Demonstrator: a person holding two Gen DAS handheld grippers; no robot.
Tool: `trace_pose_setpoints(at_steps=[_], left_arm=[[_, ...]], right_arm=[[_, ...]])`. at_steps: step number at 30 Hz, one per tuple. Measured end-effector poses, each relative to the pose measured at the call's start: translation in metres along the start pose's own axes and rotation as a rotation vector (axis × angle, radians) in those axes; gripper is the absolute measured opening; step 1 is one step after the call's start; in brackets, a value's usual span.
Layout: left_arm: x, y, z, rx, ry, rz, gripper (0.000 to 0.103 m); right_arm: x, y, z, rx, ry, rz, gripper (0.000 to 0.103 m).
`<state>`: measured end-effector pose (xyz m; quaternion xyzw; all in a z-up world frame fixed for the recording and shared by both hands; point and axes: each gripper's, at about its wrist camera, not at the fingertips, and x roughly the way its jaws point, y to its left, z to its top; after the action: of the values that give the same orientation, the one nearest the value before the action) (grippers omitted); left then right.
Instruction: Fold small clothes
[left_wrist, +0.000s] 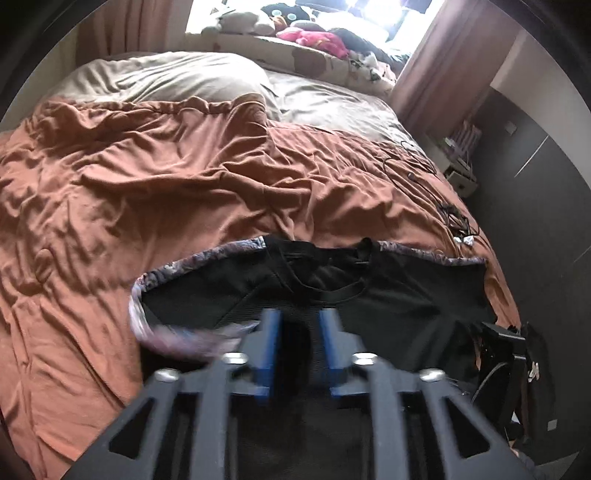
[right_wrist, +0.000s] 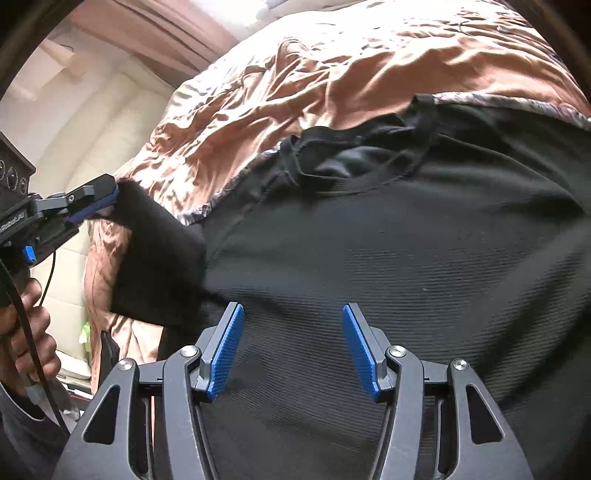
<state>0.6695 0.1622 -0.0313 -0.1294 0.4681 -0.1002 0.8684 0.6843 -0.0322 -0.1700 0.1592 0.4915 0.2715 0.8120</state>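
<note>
A black top (left_wrist: 388, 295) with a patterned lining edge (left_wrist: 173, 266) lies spread on the orange duvet (left_wrist: 147, 166) near the bed's edge, neckline facing away from me. My left gripper (left_wrist: 300, 315) is low over its left side, jaws apart, with only black cloth seen below the gap. In the right wrist view the left gripper (right_wrist: 107, 195) is right beside the tip of the raised black sleeve (right_wrist: 159, 258), which is turned in over the body. My right gripper (right_wrist: 292, 308) hovers open over the top's ribbed body (right_wrist: 369, 240), nothing between its pads.
Beige pillows (left_wrist: 166, 74) lie at the head of the bed. Dark cables (left_wrist: 450, 214) trail along its right side. Plush toys (left_wrist: 306, 37) sit on the window ledge, and a nightstand (left_wrist: 461, 173) stands beyond. A person's hand (right_wrist: 29, 332) holds the left gripper's handle.
</note>
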Motion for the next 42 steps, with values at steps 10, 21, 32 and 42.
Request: trace_pose_setpoints(at_steps=[10,21,32,42], left_arm=[[-0.014,0.055,-0.021,-0.062,-0.03,0.117,0.065],[0.008,0.123,-0.084,-0.142,0.05,0.165,0.062],[0.021,0.156,-0.124,-0.244,0.068,0.124,0.047],[0.035,0.157,-0.135,-0.259,0.086,0.087,0.035]], right_arm=[[0.008,-0.006,0.002,-0.017,-0.002,-0.015,0.066],[0.032,0.049,-0.008,-0.278,-0.003,-0.114,0.065],[0.082,0.101,-0.021,-0.502,0.066,-0.19,0.044],[0.125,0.109,-0.023,-0.533,0.135,-0.232,0.044]])
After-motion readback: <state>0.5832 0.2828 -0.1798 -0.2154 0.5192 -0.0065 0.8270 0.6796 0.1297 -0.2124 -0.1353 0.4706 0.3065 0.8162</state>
